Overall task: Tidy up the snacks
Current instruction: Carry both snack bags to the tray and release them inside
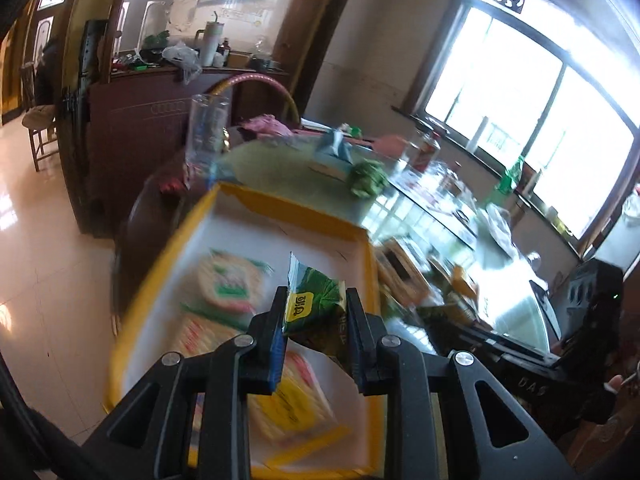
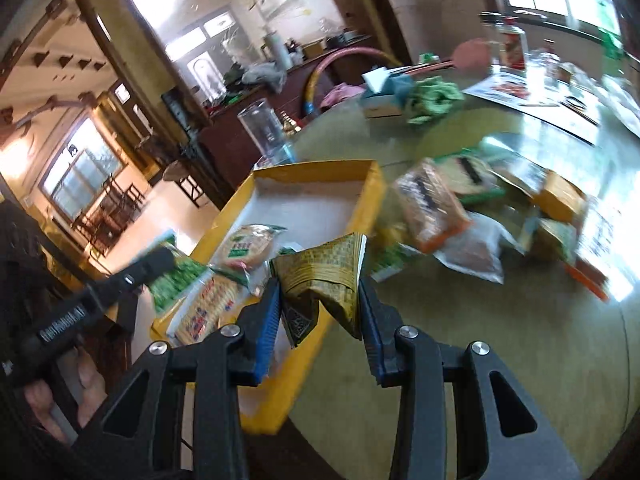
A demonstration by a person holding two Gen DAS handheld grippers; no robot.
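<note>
My left gripper [image 1: 316, 308] is shut on a green snack packet [image 1: 316, 300] with a yellow label, held above the yellow box [image 1: 280, 206] with a white floor. Several cracker packets [image 1: 228, 280] lie in the box, blurred. My right gripper [image 2: 320, 300] is shut on an olive-yellow printed packet [image 2: 332, 268], held over the box's near right edge [image 2: 360, 208]. In the right wrist view the left gripper [image 2: 160, 268] shows at the left over the box with the green packet [image 2: 176, 280]. A round cracker packet [image 2: 248, 246] and a red-and-blue one [image 2: 208, 308] lie inside.
A pile of loose snack packets [image 2: 436, 208] lies on the green table [image 2: 500, 340] to the right of the box. A tall glass [image 2: 264, 128] stands behind the box. A crumpled green cloth [image 2: 432, 98], a tissue box [image 2: 384, 96] and bottles [image 2: 514, 46] sit further back.
</note>
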